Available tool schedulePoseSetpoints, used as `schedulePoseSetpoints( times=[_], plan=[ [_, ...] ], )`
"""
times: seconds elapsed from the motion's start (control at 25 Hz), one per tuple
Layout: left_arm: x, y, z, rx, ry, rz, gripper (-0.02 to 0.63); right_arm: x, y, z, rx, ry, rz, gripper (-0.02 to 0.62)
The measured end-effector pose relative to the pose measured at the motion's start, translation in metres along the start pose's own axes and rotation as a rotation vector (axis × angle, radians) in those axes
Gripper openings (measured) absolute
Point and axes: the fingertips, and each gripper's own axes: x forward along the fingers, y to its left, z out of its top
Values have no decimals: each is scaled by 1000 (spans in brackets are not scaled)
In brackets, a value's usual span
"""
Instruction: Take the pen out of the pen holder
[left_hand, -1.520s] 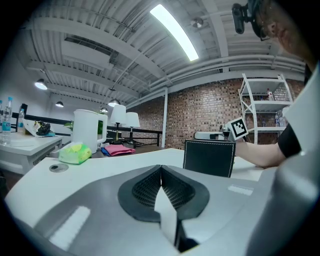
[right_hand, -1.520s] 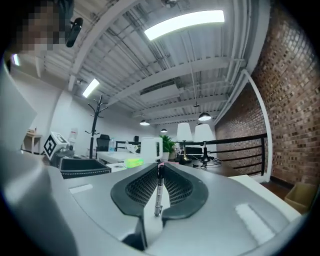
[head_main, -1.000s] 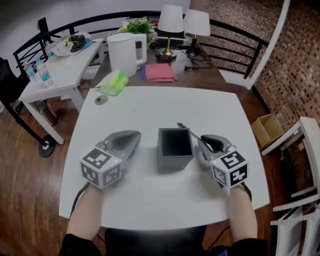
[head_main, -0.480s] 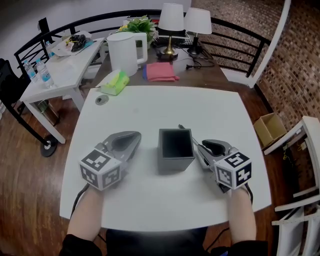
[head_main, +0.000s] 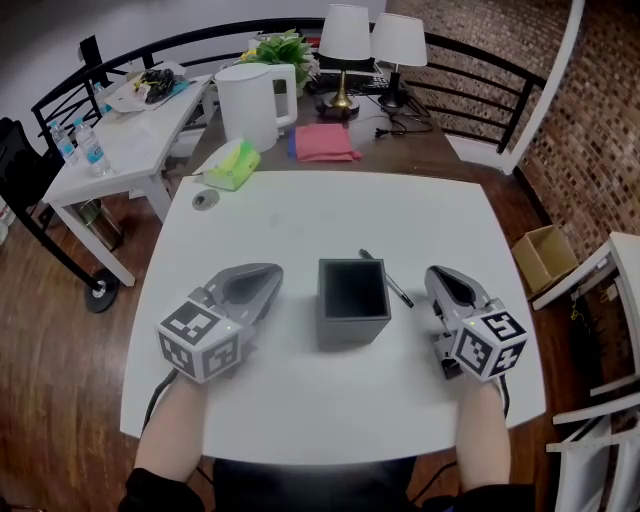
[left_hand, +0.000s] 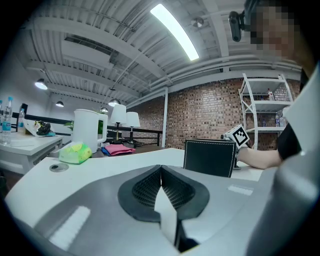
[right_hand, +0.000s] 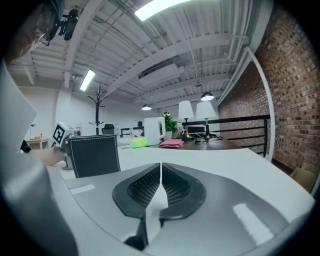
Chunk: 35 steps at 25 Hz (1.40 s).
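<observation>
A dark square leather pen holder (head_main: 352, 300) at centre separates the left gripper (head_main: 268, 272), jaws together and empty, from the right gripper (head_main: 438, 273), closing on nothing beside the slim black pen (head_main: 390, 283).

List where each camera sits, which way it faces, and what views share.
Head view: on the person's head, steeply down at the table; forearms, left gripper, right gripper show.
Left gripper view: on the left gripper, level along its shut jaws.
Right gripper view: on the right gripper, along its closing, empty jaws.
All three share the pen holder.
</observation>
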Motion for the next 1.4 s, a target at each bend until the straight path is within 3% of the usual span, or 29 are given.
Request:
schedulePoseSetpoints(
  times=[0.16,0.44,1.4],
  plan=[
    [0,0,0,2,1,1,3,-6,-13,7,12,-68,-60,14],
    [0,1,-1,0,5,3,3,-7,-17,8,16,-75,-99,12],
    [-1,-1,1,2,-6,-1,3,-8,-15,9,11,-72,-86,12]
  ],
)
